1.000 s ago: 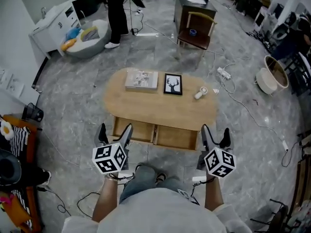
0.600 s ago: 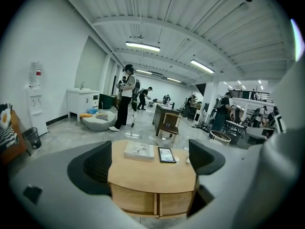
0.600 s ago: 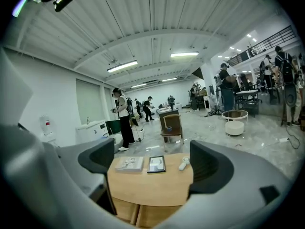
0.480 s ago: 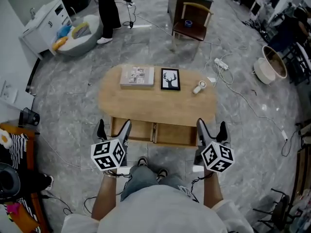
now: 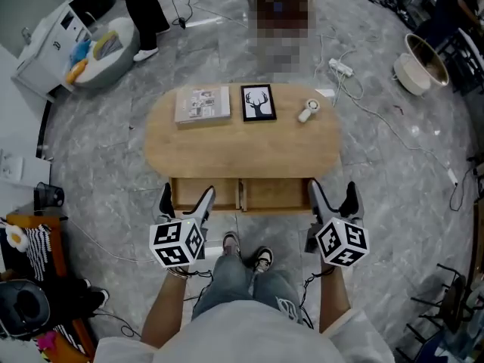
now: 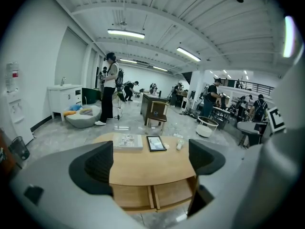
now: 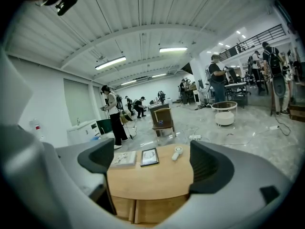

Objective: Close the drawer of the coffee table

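Note:
The oval wooden coffee table [image 5: 242, 146] stands ahead of me with its two drawers [image 5: 242, 195] pulled out side by side toward me. My left gripper [image 5: 186, 200] hovers open by the left drawer's [image 6: 131, 198] front corner, with nothing between its fingers. My right gripper [image 5: 333, 197] is open just off the right drawer's [image 5: 276, 193] outer end, also holding nothing. In both gripper views the table [image 7: 150, 178] lies between the dark pads [image 6: 99, 167], a little ahead and below. Whether either gripper touches a drawer, I cannot tell.
On the tabletop lie a book [image 5: 203, 104], a framed deer picture [image 5: 258, 102] and a small white device [image 5: 307, 110]. My feet [image 5: 246, 252] stand just before the drawers. A beanbag [image 5: 102, 48], a power strip with cables [image 5: 340, 68] and a white basket [image 5: 417, 70] lie around on the floor.
Both grippers have moved forward toward the drawer fronts and stay open. The view has tipped down, and the drawers now show a shorter stretch out from under the tabletop.

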